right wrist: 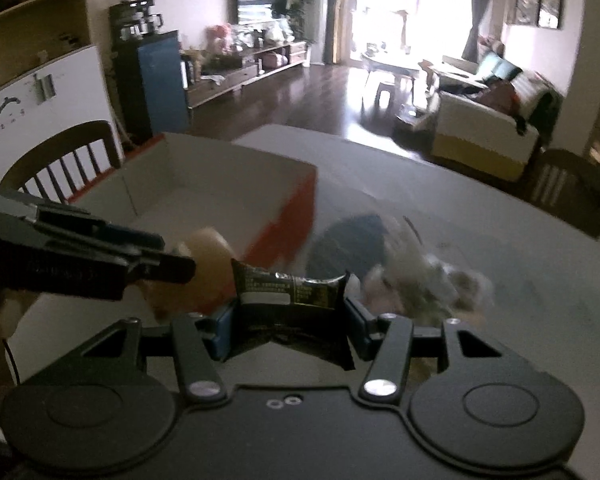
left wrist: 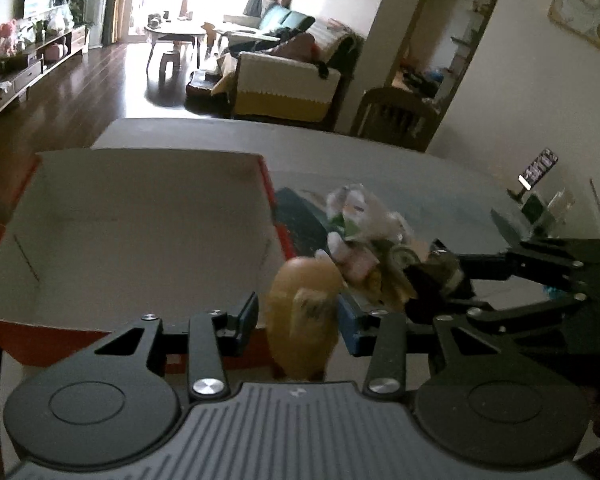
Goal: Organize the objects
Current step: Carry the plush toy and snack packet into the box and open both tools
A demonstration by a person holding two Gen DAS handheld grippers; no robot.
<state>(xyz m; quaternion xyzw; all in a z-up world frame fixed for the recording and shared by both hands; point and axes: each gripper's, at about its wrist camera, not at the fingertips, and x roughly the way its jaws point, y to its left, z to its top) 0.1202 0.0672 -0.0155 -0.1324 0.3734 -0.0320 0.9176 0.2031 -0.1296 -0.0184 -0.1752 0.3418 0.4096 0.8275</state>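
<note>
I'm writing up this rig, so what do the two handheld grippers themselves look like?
Both match. The left gripper and right gripper have matte black linkage arms with silver rivets, round black discs on each side and blue finger pads. The left one's body is ribbed grey.

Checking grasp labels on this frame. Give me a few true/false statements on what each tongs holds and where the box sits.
1. The left tongs grip a yellowish rounded object. True.
2. The right tongs are empty. False: they are shut on a dark snack packet.
3. The cardboard box already holds several items. False: the visible interior is bare.
4. A pile of wrapped items lies on the table beside the box. True.
5. The box is closed. False: it is open-topped.
</note>
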